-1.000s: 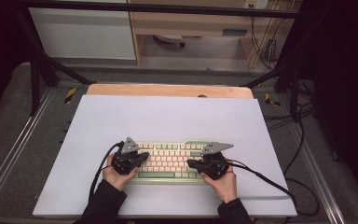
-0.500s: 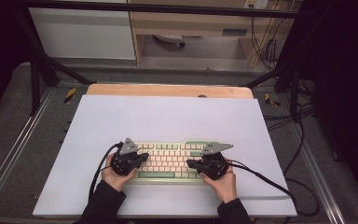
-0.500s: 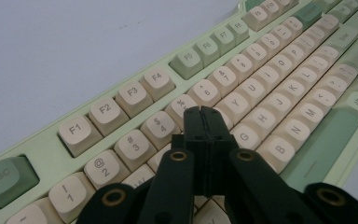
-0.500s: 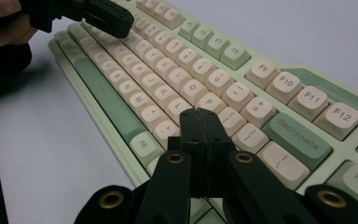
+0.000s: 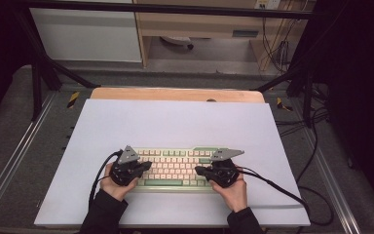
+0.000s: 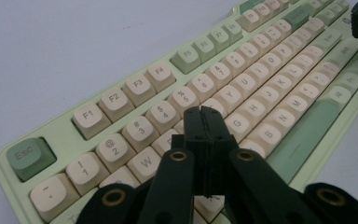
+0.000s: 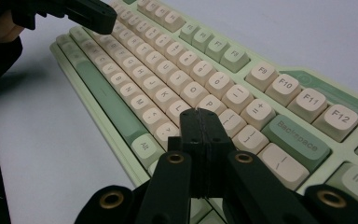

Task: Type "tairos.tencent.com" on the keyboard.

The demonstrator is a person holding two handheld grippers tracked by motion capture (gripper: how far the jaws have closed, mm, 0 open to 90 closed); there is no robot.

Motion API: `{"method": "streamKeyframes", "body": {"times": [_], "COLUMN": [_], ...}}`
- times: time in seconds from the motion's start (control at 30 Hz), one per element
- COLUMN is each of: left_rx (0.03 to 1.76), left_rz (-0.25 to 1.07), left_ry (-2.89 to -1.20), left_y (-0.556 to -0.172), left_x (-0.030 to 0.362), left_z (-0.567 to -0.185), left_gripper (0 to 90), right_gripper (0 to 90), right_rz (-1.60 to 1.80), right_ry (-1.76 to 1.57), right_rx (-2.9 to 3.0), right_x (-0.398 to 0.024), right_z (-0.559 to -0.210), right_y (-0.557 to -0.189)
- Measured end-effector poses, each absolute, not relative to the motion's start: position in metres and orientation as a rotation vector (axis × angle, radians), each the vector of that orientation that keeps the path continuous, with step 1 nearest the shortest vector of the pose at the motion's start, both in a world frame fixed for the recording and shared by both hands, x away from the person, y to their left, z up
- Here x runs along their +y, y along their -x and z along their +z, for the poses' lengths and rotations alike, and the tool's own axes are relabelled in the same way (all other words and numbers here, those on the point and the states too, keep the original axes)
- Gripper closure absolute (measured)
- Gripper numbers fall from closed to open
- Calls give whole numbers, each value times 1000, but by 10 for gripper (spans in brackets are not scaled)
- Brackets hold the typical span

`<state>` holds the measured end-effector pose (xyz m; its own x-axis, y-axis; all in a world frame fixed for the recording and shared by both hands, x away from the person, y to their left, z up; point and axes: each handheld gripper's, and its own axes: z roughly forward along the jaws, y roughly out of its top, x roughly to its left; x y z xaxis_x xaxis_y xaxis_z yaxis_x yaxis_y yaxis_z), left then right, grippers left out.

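**Operator:** Left gripper view first: my left gripper (image 6: 204, 112) has its jaws pressed together with nothing between them, tips over the keys near the upper-left letter rows of the keyboard (image 6: 140, 88). I can't tell whether the tips touch a keycap.

**Spotter:** And the other one?

**Operator:** In the right gripper view my right gripper (image 7: 200, 114) is also closed flat, empty, tips above the keys near the P and bracket keys, just short of the Backspace key (image 7: 296, 135).

**Spotter:** Where does the keyboard sit?

**Operator:** From the high view it lies flat near my side of the white mat (image 5: 175, 122), long edge parallel to the mat's front edge. My left hand (image 5: 114, 183) is at its left end, my right hand (image 5: 231, 187) toward its right end. A narrow strip of mat lies in front of it, with wide open mat beyond it and on both sides. A wooden board (image 5: 175, 94) shows along the far edge.
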<state>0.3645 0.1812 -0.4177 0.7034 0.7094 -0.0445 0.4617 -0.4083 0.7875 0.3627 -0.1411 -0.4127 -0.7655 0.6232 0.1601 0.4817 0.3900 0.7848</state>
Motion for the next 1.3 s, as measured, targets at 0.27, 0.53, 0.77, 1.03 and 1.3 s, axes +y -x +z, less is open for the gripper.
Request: {"method": "streamKeyframes", "body": {"times": [0.27,0.53,0.77,1.03,1.3], "left_rx": [900,902,923,929,932], "left_rz": [383,391,398,398,394], "left_ry": [-2070,-2079,-2071,-2064,-2049], "left_y": [-361,-357,-351,-350,-350], "left_x": [189,196,209,214,218], "left_z": [-416,-417,-418,-420,-419], "left_gripper": [900,900,900,900,900], "right_gripper": [900,900,900,900,900], "right_rz": [1324,1333,1327,1320,1328], "right_ry": [-1004,-1006,-1009,-1011,-1031], "right_rx": [2478,2472,2479,2487,2471], "right_x": [-141,-141,-137,-126,-111], "right_z": [-411,-410,-411,-410,-410], "right_y": [-363,-363,-365,-369,-377]}}
